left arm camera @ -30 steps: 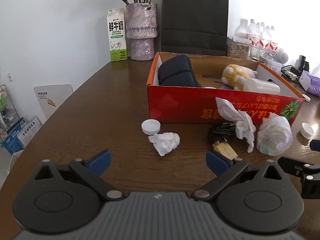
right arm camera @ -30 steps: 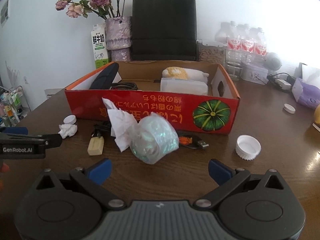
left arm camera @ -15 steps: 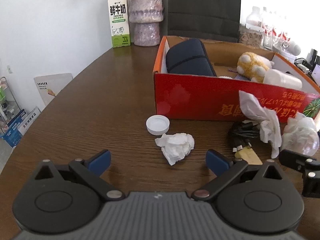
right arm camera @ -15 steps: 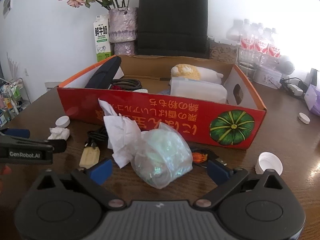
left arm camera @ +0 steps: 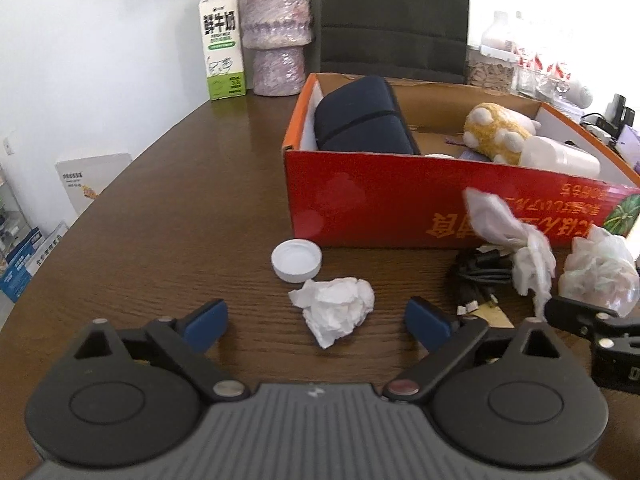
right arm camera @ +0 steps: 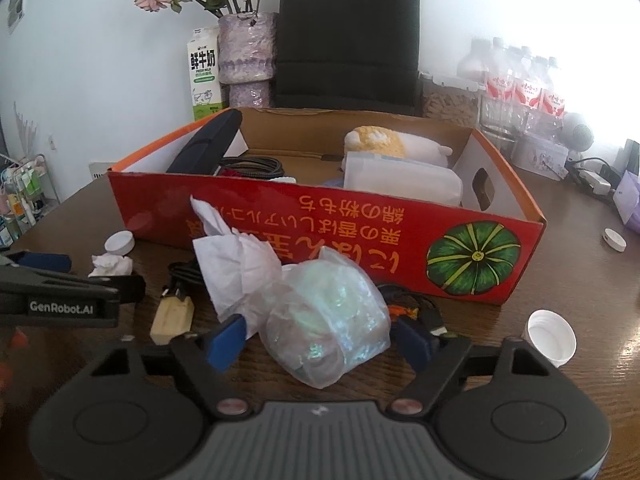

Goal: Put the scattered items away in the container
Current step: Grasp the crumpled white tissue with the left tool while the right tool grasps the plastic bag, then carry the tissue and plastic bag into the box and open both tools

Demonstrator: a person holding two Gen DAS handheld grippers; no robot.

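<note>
One red box [left arm camera: 384, 208] on the brown table [left arm camera: 168, 216] in the left wrist view, open at the top, long side running across the picture from left to right. Inside: a dark blue pouch [left arm camera: 362, 116] leaning at the left end, long axis running from the near wall toward the far wall; a yellow plush toy [left arm camera: 494, 132] and a white bottle [left arm camera: 560, 156] lying on its side toward the right end. Outside, before the near wall: a white cap [left arm camera: 296, 259] with its hollow side up, and just beside it a crumpled tissue [left arm camera: 336, 308]. Left gripper [left arm camera: 316, 320] closing, blue pads either side of the tissue and not touching it. Further right, black cables [left arm camera: 482, 272], a twisted white napkin [left arm camera: 508, 232] and a plastic bag [left arm camera: 600, 276]. Same box [right arm camera: 328, 236] in the right wrist view, near wall printed with a green pumpkin, holding the pouch [right arm camera: 208, 144], a coiled cable [right arm camera: 256, 168], the toy [right arm camera: 380, 140] and the bottle [right arm camera: 400, 180] lying lengthwise along the near wall. Right gripper [right arm camera: 320, 336] closing around the plastic bag [right arm camera: 324, 320], which sits between the blue pads; cannot tell whether both pads press on it. Napkin [right arm camera: 232, 252] standing against the bag, tip pointing up and left. Another white cap [right arm camera: 550, 336] on the table to the right, mouth up.
</note>
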